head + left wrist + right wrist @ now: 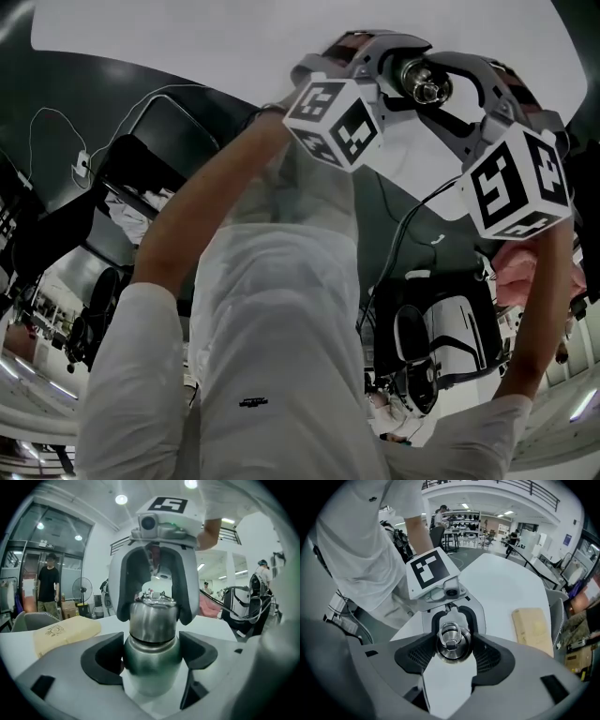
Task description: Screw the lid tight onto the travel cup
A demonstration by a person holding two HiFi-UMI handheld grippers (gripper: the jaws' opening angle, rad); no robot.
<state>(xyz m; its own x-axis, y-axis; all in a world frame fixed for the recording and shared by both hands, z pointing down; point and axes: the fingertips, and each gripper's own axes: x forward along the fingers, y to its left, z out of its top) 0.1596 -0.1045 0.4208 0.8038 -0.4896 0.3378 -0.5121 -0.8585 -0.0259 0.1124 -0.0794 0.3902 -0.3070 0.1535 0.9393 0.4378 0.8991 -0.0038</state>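
Observation:
A steel travel cup (152, 667) stands upright over the white table (506, 578), my left gripper (150, 656) shut on its body from the side. The steel lid (153, 618) sits on top of the cup, above a dark seam. My right gripper (451, 649) comes down from above, its pads pressed on both sides of the lid (451, 644), whose ring handle (450, 632) faces the camera. In the head view the left gripper (389, 70) and the right gripper (450, 94) meet around the lid (424, 86).
A tan board (532, 627) lies on the table to one side, also seen as the tan board (65, 632). A person in black (47, 588) stands far off by glass doors. Chairs and cables (441, 347) lie beside the table's edge.

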